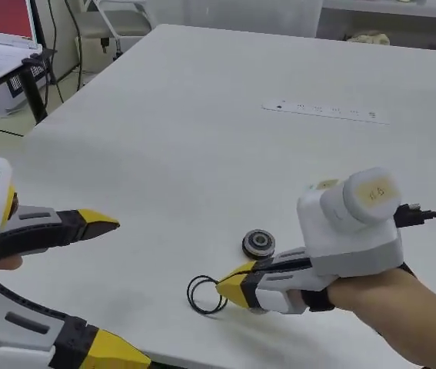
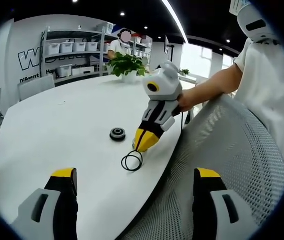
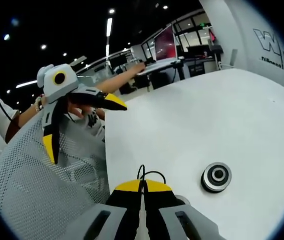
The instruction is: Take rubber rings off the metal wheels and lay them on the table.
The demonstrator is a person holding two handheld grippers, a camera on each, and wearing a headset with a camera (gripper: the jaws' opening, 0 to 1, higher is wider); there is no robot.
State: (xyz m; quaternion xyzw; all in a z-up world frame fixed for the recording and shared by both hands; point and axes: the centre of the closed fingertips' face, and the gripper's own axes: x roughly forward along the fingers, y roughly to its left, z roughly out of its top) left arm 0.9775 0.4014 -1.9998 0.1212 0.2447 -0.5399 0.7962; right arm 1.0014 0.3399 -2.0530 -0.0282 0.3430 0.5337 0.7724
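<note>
- Pressing together, the fingers of the right gripper [image 3: 143, 187] are clamped on the thin black rubber rings [image 3: 150, 175]. The rings' loops poke out just past the yellow tips in the right gripper view.
- From the head view the rubber rings read as two overlapping loops at the gripper's tip, close to the near edge of the white tabletop [image 1: 202, 138]. Whether the loops rest on the surface or hang just above it cannot be told.
- One metal wheel [image 1: 258, 244] lies flat on the tabletop just beyond the rings, farther from the near edge. It is round, with a dark outer band and a lighter hub, and it touches neither the rings nor the fingers.
- A hand wraps the right gripper's white body, and a black cable leaves its rear.
- On the left gripper [image 1: 129, 292] the fingers stand wide apart and hold nothing. It sits at the near edge, to the left of the rings and well apart from them.
- In the left gripper view, one of its fingers lies over the tabletop and the other over a grey mesh chair back [image 2: 217, 150] beyond the edge.
- A long flat white strip [image 1: 325, 111] lies toward the far edge of the tabletop.
</note>
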